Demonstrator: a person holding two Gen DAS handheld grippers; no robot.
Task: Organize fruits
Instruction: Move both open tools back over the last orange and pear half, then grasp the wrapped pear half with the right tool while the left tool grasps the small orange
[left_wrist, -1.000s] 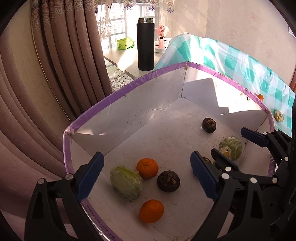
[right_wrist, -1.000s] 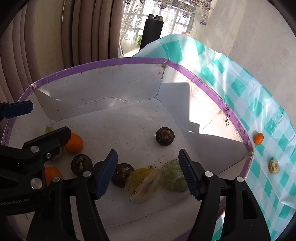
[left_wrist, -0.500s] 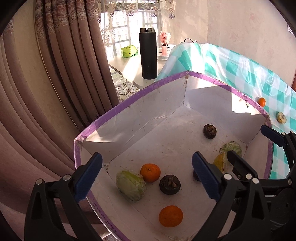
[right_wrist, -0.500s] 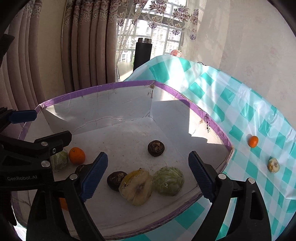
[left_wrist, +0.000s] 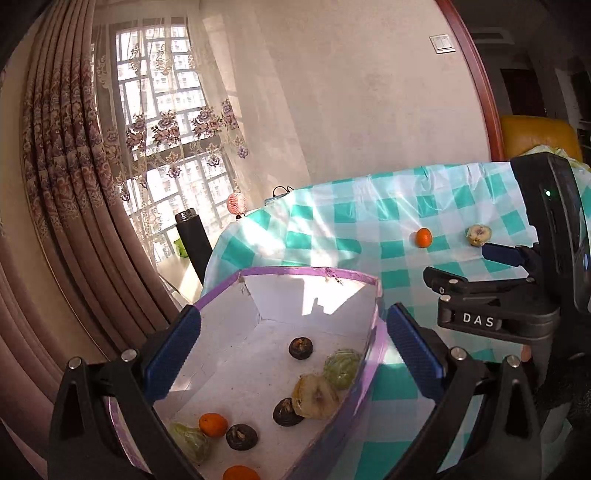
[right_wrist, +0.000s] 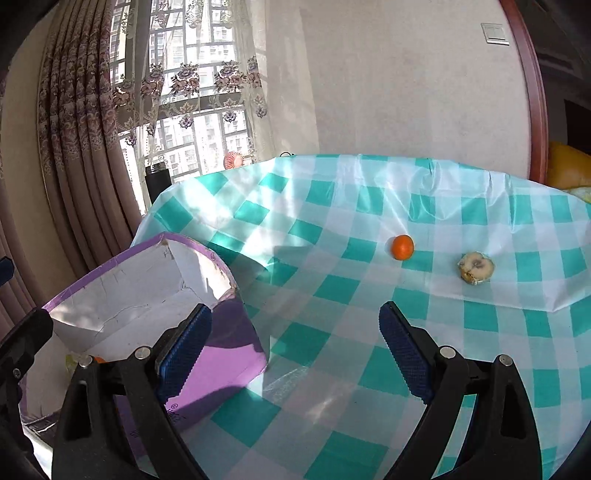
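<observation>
A white box with a purple rim (left_wrist: 306, 274) (right_wrist: 122, 258) stands at the table's left end. It holds several fruits: oranges (left_wrist: 212, 424), dark round fruits (left_wrist: 301, 348), green fruits (left_wrist: 341, 367) and a yellowish cut fruit (left_wrist: 316, 396). On the checked cloth farther right lie an orange (right_wrist: 402, 246) (left_wrist: 423, 237) and a pale cut fruit (right_wrist: 475, 267) (left_wrist: 478, 235). My left gripper (left_wrist: 291, 354) is open and empty above the box. My right gripper (right_wrist: 295, 349) is open and empty over the cloth, right of the box; it also shows in the left wrist view (left_wrist: 480, 291).
The green-and-white checked cloth (right_wrist: 332, 295) covers the table up to a wall. A black flask (left_wrist: 192, 240) and a small pink fan (left_wrist: 236, 203) stand by the window behind. Heavy curtains (left_wrist: 74, 221) hang at the left. A yellow chair (left_wrist: 535, 136) is at the far right.
Both grippers have risen and pulled back from the box and swung right. The right gripper now looks at the cloth with the loose orange and cut fruit. Both stay open.
</observation>
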